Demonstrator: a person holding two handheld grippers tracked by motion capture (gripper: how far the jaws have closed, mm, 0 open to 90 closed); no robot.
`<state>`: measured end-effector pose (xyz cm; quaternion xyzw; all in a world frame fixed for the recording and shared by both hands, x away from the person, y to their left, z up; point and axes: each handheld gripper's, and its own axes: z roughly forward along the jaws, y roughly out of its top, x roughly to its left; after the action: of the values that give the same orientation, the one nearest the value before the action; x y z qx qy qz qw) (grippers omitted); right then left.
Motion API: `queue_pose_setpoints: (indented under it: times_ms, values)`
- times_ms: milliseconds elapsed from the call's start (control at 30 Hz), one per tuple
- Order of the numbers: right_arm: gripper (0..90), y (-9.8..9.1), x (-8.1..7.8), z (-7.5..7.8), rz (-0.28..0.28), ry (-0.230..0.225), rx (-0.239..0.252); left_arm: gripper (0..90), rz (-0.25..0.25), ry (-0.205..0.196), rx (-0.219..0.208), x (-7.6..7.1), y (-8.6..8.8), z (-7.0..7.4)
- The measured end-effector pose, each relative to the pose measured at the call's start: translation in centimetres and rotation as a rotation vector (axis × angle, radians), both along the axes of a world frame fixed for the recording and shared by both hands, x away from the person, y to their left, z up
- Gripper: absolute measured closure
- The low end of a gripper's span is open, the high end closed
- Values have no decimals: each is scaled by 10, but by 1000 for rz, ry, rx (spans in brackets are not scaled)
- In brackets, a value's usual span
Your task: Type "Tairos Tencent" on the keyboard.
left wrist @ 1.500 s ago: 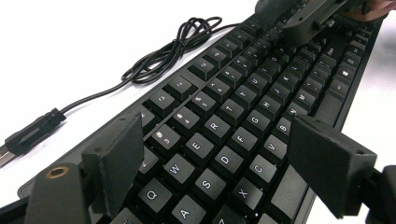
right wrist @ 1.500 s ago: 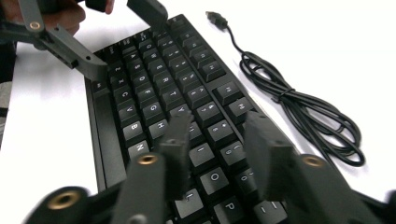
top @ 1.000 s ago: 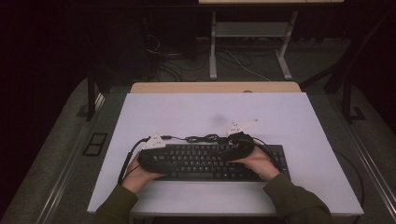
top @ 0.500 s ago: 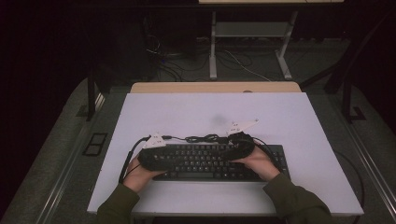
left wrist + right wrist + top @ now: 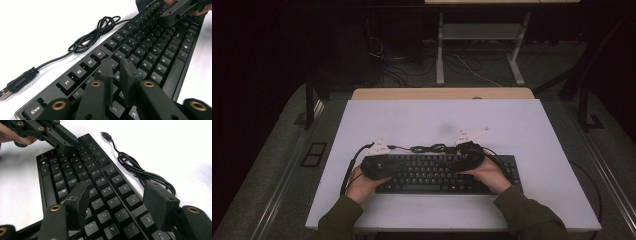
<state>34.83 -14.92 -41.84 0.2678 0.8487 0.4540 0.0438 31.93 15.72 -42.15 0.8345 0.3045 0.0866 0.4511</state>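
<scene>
Where tongs hover, matte ridged keyboard

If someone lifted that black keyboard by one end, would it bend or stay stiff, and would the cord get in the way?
The keyboard looks like a long rigid slab, so it would probably stay straight, though lifted at one end it may tip. Its keys look smooth, so pads might slip. The cord lies in a loose bundle and would likely dangle and drag.

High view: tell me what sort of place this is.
Probably a lab or workshop set up for recording. A white table carries a black keyboard with its loose cable, a second bench stands behind, and cords trail over the dark floor.
</scene>
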Motion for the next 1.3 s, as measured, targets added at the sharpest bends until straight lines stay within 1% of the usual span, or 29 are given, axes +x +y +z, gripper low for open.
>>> queue_pose_setpoints:
  times_ms: [100,133,200,500,633,767,1100,1200,1233,1300]
  values:
    - [374,0,0,0,-1,-2,2,890,-7,3,-1,2,-2,1]
    - [374,0,0,0,-2,-1,1,893,-11,5,-3,3,-3,1]
    - [374,0,0,0,-3,-2,1,894,-17,2,2,4,-5,2]
    - [374,-1,0,1,-4,-2,5,894,-37,11,12,10,-14,0]
    - [374,-1,0,1,-7,-2,9,894,-46,13,13,13,-20,0]
    - [374,-1,0,2,-7,-2,11,894,-62,14,25,12,-25,-1]
    - [374,-2,0,2,-13,-4,13,894,-60,44,48,13,-25,-4]
    - [374,-2,1,2,-14,-3,11,894,-67,51,63,13,-24,-6]
    - [375,-2,0,2,-14,-3,11,894,-60,56,62,12,-24,-6]
    - [374,-2,0,2,-13,-5,11,894,-63,62,72,13,-24,-7]
